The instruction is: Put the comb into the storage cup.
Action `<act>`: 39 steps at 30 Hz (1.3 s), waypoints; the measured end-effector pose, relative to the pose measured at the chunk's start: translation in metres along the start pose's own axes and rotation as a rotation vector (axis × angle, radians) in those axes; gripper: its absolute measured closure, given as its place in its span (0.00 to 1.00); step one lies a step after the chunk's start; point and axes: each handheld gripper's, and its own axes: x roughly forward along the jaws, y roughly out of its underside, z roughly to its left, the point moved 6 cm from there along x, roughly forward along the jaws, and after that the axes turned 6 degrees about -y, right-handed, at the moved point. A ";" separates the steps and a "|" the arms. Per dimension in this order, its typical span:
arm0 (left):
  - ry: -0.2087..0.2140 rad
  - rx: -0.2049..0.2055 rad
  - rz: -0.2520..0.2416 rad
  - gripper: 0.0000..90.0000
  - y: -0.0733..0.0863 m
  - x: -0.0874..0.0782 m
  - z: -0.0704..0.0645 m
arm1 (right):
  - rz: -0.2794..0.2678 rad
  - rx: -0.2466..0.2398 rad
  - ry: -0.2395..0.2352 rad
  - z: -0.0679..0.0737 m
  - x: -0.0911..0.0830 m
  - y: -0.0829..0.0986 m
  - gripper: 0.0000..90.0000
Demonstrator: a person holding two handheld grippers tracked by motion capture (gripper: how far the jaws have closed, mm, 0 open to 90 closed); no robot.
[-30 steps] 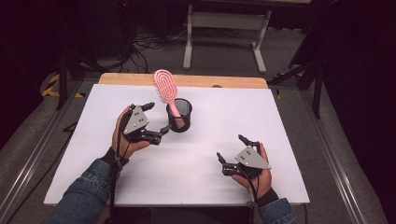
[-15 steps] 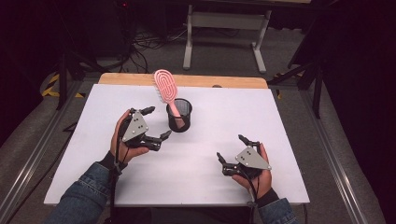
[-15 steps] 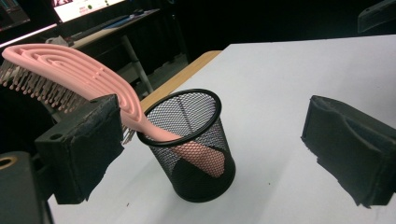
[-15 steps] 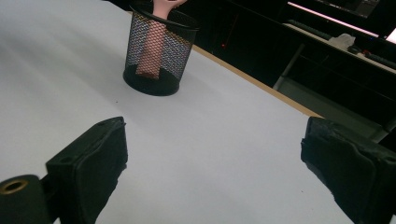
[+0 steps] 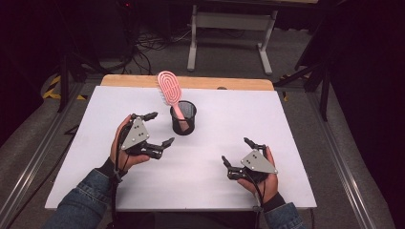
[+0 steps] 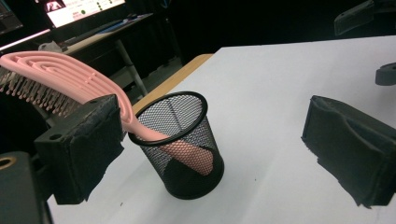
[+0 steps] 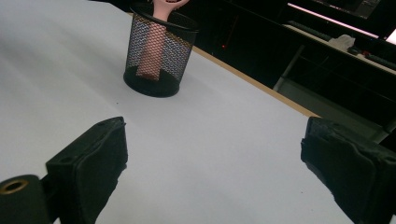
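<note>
On the worktop (image 5: pixel 286 119), the pink hairbrush (image 5: pixel 170 90) already stood in the mesh cup (image 5: pixel 183 119); left tongs (image 5: pixel 155 129) and right tongs (image 5: pixel 237 152) gaped wide, empty.

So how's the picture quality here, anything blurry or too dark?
High view: white table evenly lit, surroundings dim. Left gripper view: mesh cup and pink hairbrush sharp, near jaws soft. Right gripper view: jaws blurred, background nearly black.
</note>
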 end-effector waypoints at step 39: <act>-0.010 0.022 0.024 0.07 0.025 -0.038 -0.006 | -0.024 0.003 0.015 -0.006 -0.007 -0.005 0.09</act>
